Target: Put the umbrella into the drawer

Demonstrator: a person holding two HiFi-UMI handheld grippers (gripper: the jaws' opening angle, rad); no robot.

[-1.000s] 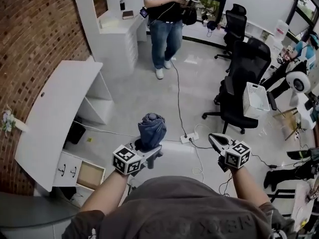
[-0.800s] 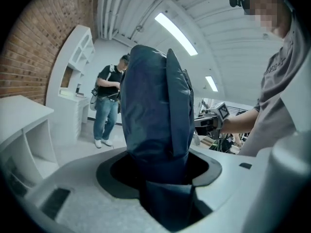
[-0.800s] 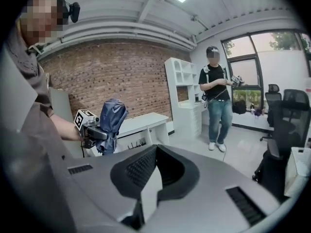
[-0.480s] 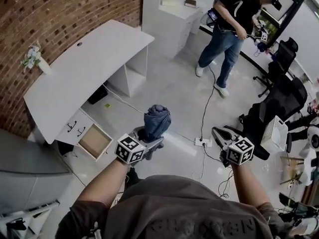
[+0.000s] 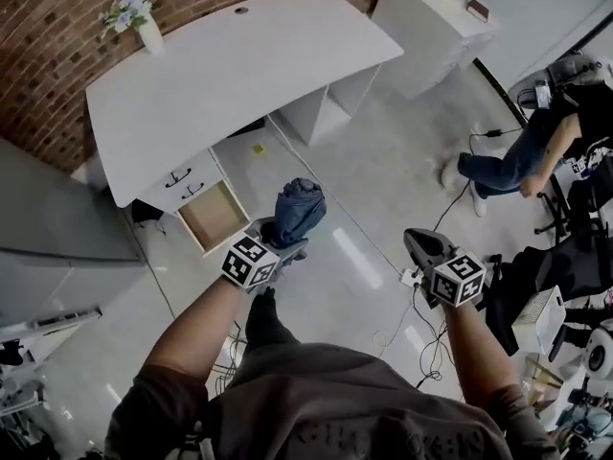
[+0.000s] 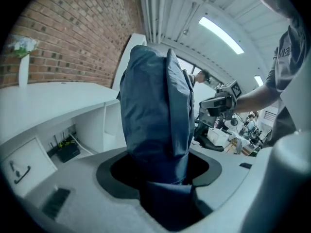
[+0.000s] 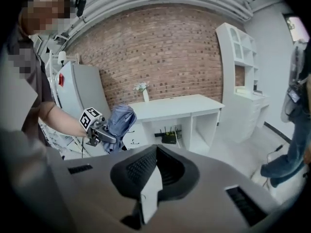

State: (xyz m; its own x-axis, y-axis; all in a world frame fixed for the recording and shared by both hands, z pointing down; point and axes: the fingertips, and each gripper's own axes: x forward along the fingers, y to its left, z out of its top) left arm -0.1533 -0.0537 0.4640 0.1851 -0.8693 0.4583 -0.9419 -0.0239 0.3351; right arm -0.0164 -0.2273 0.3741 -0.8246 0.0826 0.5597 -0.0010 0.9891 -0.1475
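Note:
A folded blue umbrella (image 5: 297,211) stands upright in my left gripper (image 5: 278,242), which is shut on its lower end. In the left gripper view the umbrella (image 6: 153,115) fills the middle, rising from between the jaws. The white desk (image 5: 230,75) stands beyond it, with one open drawer (image 5: 213,217) low on its left side, just left of the umbrella. My right gripper (image 5: 414,241) hangs over the floor to the right, jaws together and empty. The right gripper view shows the umbrella (image 7: 118,120) in front of the desk (image 7: 175,103).
A vase of flowers (image 5: 139,22) stands on the desk's far left corner. A grey cabinet (image 5: 48,228) is at the left. A power strip and cables (image 5: 412,278) lie on the floor. A person (image 5: 536,147) stands at the right near office chairs (image 5: 565,266).
The view has swung toward the desk, so the desk and its open drawer now lie straight ahead and closer. Both grippers turned with it; the umbrella stays in the left one.

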